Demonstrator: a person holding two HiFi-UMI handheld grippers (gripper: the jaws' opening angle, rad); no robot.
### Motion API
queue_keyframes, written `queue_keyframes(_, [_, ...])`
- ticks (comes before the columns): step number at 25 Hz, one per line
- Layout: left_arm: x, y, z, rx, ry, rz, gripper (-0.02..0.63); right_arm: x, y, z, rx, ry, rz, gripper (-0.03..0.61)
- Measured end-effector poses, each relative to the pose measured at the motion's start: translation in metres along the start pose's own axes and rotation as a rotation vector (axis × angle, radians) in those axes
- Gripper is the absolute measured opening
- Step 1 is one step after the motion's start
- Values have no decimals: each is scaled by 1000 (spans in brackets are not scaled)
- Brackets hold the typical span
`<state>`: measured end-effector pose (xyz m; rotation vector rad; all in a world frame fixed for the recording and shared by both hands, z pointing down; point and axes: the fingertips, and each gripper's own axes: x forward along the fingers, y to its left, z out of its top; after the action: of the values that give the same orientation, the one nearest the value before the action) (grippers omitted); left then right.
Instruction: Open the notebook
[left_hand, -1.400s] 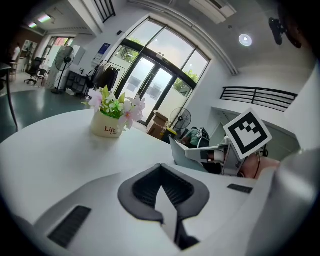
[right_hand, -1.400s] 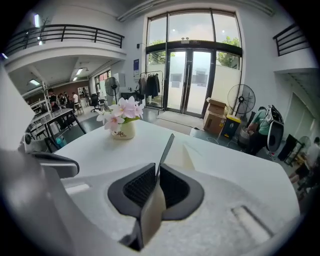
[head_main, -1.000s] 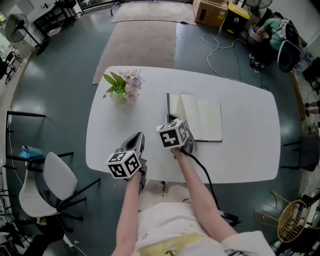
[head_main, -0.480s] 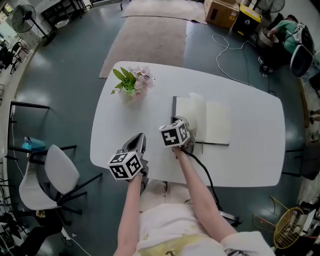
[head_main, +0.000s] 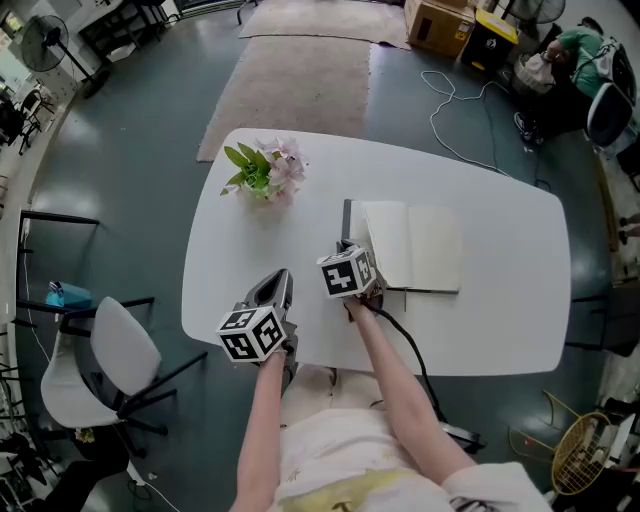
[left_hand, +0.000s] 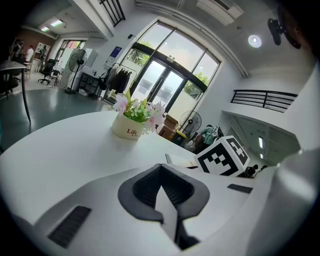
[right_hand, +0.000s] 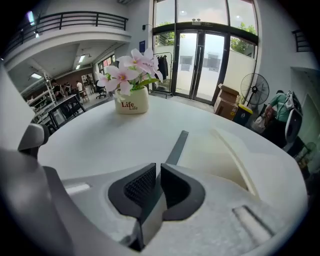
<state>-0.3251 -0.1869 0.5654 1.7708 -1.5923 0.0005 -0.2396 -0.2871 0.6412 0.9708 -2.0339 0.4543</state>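
Note:
The notebook (head_main: 412, 246) lies open on the white table (head_main: 500, 320), cream pages up. Its dark cover (right_hand: 177, 145) runs as a thin strip along the pages' left side (head_main: 347, 218). My right gripper (head_main: 346, 250) is at the cover's near end, shut on its edge; the cover passes between the pads in the right gripper view (right_hand: 157, 172). The jaws have just been opening slightly, with the cover still between them. My left gripper (head_main: 274, 288) hovers over the table's near left part, well clear of the notebook, shut on nothing (left_hand: 160, 182).
A white pot of pink flowers (head_main: 265, 172) stands at the table's far left, also seen as the flower pot (right_hand: 132, 102). A white chair (head_main: 110, 350) is left of the table. The table's near edge runs just under both hands.
My right gripper has sunk toward the table with the cover in it. A page that stood raised half a second ago now lies flat. The left gripper has stayed put.

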Motion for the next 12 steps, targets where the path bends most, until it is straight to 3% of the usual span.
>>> queue_keyframes(8, [8, -14, 9, 33, -6, -36, -2, -20, 18, 20, 25, -100, 91, 22])
queue_keyframes(12, [10, -22, 12, 60, -4, -59, -2, -44, 28, 28, 32, -181, 178, 13])
